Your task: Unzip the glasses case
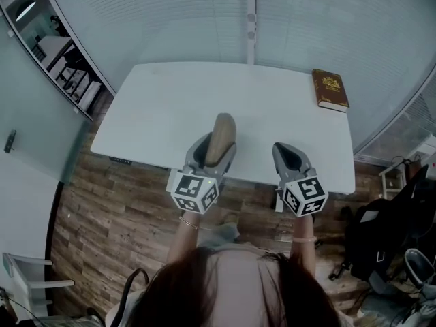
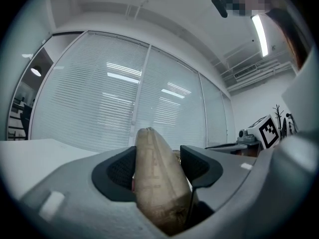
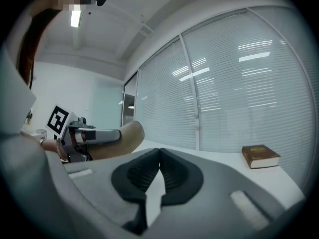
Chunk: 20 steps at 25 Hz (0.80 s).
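Left hand-held gripper (image 1: 218, 148) clamping tan glasses case (image 1: 223, 129), right hand-held gripper (image 1: 287, 154) closed empty, probably hardback book (image 1: 330, 90) on table (image 1: 177, 107)

A white counter (image 1: 170, 107) is seen at the centre of the head view, set against tall windows (image 1: 170, 19) that are covered by closed horizontal blinds across the top of the frame. A wood-plank floor (image 1: 102, 210) is shown below and left of it. Shelving (image 1: 65, 63) is glimpsed behind glass at the upper left, and a white chair (image 1: 20, 271) at the lower left. In the left gripper view, a lit ceiling strip light (image 2: 259, 34) is seen at the upper right.
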Motion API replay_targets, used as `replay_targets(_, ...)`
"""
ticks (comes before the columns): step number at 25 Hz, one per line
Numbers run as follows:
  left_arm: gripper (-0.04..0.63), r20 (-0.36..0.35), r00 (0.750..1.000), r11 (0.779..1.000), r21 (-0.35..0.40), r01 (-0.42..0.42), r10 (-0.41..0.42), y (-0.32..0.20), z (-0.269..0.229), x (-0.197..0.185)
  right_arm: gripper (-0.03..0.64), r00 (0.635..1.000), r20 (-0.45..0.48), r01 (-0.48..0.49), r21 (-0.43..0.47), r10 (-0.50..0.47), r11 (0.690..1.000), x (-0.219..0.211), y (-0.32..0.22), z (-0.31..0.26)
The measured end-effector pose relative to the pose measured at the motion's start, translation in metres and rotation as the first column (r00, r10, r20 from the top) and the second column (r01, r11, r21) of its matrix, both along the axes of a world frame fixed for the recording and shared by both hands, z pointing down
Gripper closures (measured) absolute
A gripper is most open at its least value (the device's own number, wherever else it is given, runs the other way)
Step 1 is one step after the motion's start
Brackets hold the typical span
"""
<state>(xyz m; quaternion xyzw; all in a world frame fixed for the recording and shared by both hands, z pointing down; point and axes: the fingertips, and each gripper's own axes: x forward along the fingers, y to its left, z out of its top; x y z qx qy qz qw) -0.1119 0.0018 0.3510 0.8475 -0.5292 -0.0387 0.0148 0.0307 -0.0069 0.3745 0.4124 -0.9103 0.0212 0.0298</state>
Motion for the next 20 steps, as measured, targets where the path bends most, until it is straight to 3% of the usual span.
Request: replay_targets(20,0.314,-0.048,0.999,0.999,0.039,-0.017,0.019,0.056,-0.02,0.035,0.614,0.999,0.036,-0.002,-0.014,0.003,1.0,0.023,0.048,0.006)
